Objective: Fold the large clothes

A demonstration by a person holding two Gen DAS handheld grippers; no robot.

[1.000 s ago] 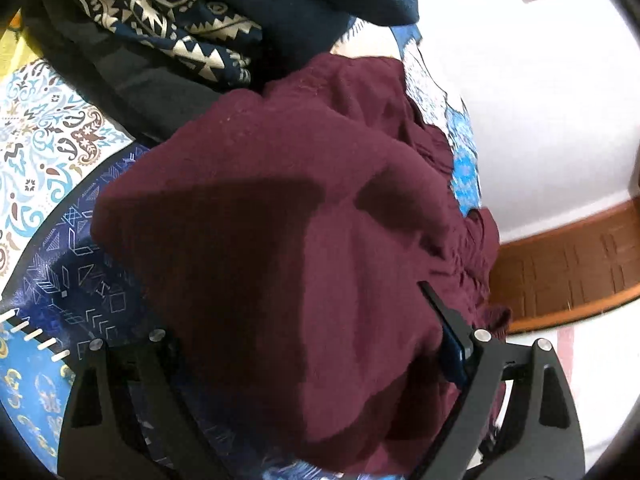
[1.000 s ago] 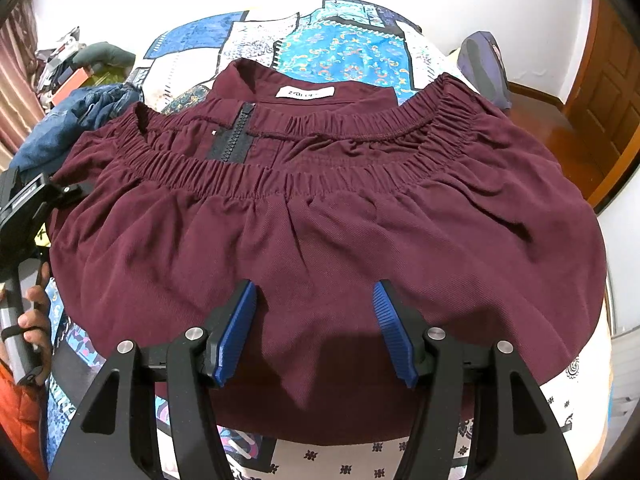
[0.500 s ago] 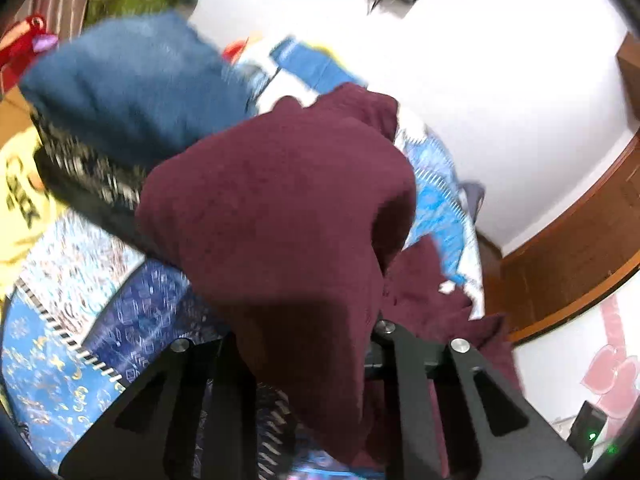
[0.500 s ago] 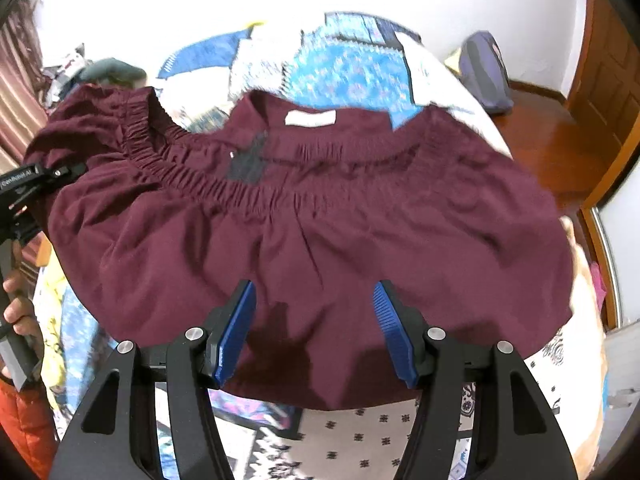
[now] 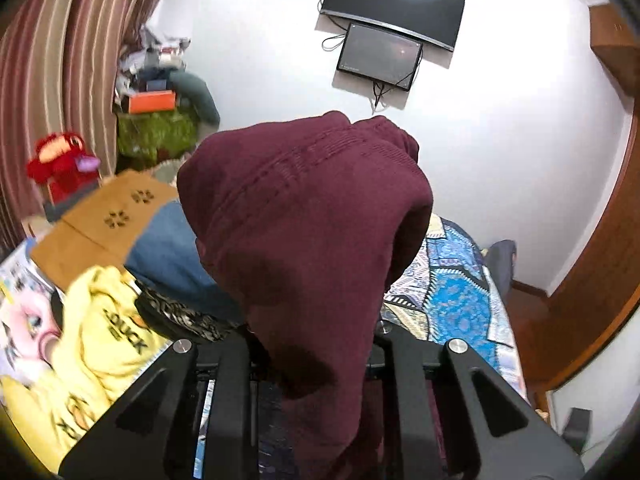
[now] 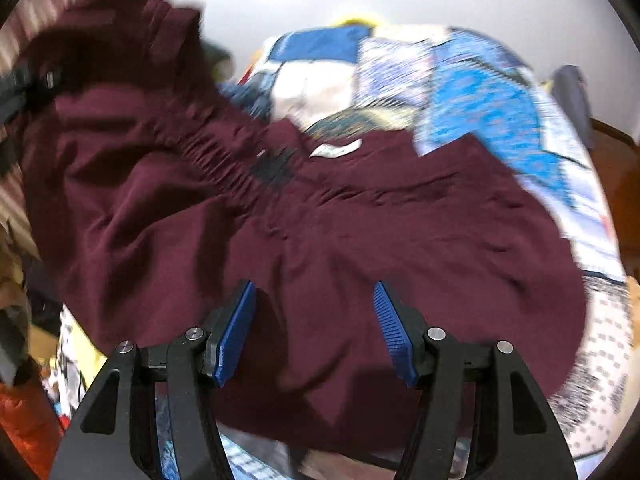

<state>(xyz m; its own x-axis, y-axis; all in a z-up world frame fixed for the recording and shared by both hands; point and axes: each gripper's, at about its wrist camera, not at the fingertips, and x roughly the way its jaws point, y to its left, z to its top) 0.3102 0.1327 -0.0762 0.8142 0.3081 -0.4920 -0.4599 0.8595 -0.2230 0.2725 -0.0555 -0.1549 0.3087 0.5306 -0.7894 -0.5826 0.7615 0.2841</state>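
Pinched between the left tongs (image 5: 312, 360), a bunch of dark red cloth is held up high. It belongs to the maroon skirt (image 6: 320, 240). Those tongs have just been closing, and now they are squeezed narrow on the cloth, which hides their tips. From that grip the skirt's stretchy waistband (image 5: 304, 160) is draped in a hump in front of the left camera.

In the right wrist view, the right tongs (image 6: 316, 332) are held wide apart just over the skirt. Nothing is gripped by their blue pads (image 6: 236, 332). The rest of the skirt is spread on the bed's patchwork cover (image 6: 488, 112), with one side pulled up toward the top left. A white label (image 6: 336, 150) and a dark zip patch (image 6: 272, 168) can be seen at the waist. This view is blurred.

Farther off, beside the lifted cloth, a yellow garment with black letters (image 5: 108, 344) and a blue denim piece (image 5: 168, 256) are piled on the bed. Beyond them a striped curtain (image 5: 52, 72) is hung. On the white wall two dark screens (image 5: 392, 12) are mounted.
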